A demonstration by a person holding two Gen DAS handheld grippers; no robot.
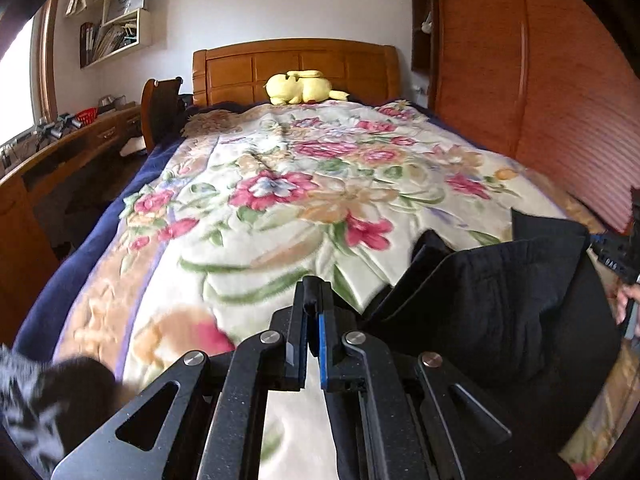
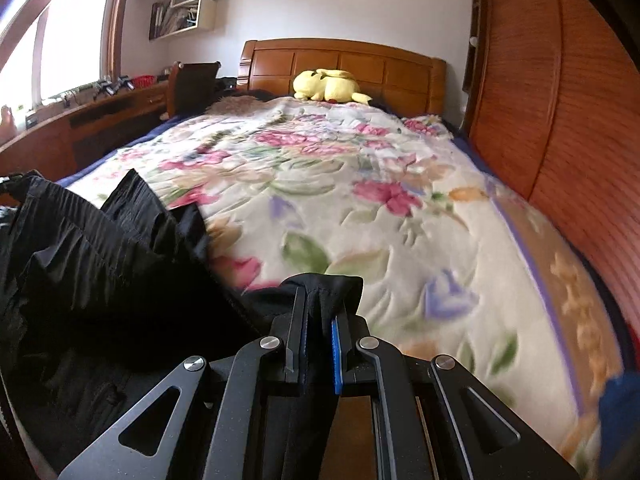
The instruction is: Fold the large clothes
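A large black garment [image 1: 500,300] hangs above the floral blanket [image 1: 280,200] at the near end of the bed. My left gripper [image 1: 314,300] is shut on one edge of it; the cloth runs off to the right. My right gripper [image 2: 320,300] is shut on another edge of the same garment [image 2: 100,272], which bunches in folds to the left. The right gripper also shows at the right edge of the left wrist view [image 1: 626,252]. The garment's lower part is hidden below the grippers.
A yellow plush toy [image 1: 300,87] lies by the wooden headboard [image 1: 296,60]. A wooden wardrobe [image 1: 520,80] lines the bed's right side. A desk [image 1: 60,152] and chair [image 1: 162,108] stand on the left, with wall shelves [image 1: 116,24] above. Floral blanket [image 2: 360,200] spreads ahead.
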